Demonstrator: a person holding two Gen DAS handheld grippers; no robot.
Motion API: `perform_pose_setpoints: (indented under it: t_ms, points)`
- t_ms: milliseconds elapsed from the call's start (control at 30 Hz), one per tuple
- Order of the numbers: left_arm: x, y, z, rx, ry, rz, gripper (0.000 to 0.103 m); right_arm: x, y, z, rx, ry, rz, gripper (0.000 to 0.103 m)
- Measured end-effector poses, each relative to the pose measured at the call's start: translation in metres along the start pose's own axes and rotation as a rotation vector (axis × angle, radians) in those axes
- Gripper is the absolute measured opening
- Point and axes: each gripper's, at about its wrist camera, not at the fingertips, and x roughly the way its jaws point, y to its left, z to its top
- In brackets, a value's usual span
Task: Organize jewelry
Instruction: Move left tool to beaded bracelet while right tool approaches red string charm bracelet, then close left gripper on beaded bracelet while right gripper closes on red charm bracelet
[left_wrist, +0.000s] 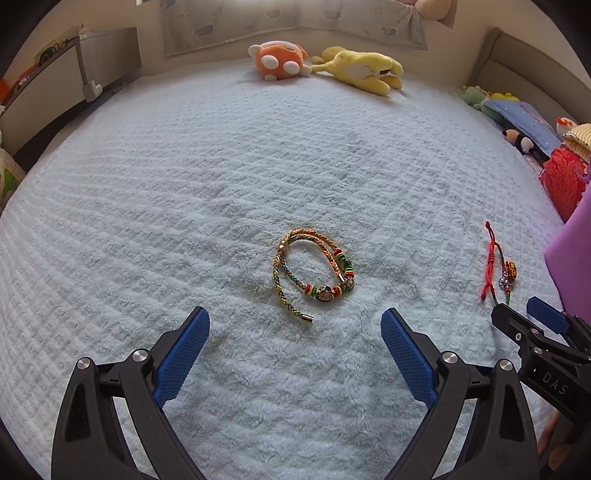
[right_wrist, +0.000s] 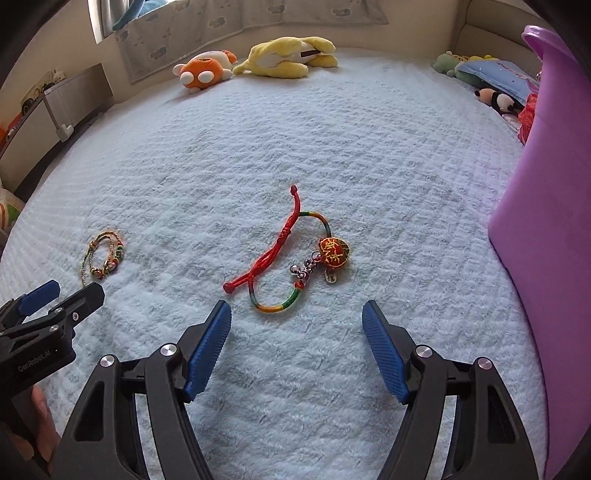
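On a pale blue bed (left_wrist: 184, 184), the braided bracelet (left_wrist: 312, 271) lies coiled just ahead of the left gripper (left_wrist: 295, 332), fingers spread and empty, while beside it the red cord bracelet (right_wrist: 288, 258) stretches away from the right gripper's (right_wrist: 295, 325) spread fingers, nothing between, purple bin (right_wrist: 535, 240) further right.

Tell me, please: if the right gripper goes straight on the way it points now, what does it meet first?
Probably the red cord bracelet with its embroidered charm, lying on the white blanket just ahead of the open right gripper. Depth is uncertain.
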Motion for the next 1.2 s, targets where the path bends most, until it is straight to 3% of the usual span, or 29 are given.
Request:
perform_pose_setpoints:
  t_ms: [967,1100,1200]
  points:
    - [0.042,-0.017,0.023,0.058,-0.020,0.027,0.097,0.035,0.001,0.026,-0.033,-0.066,-0.041,0.073]
    - [0.040,-0.019,0.022,0.070,-0.027,0.030,0.092,0.035,0.003,0.026,-0.039,-0.068,-0.041,0.073]
    - [0.036,-0.020,0.019,0.075,-0.042,0.033,0.081,0.035,0.003,0.026,-0.039,-0.069,-0.035,0.072]
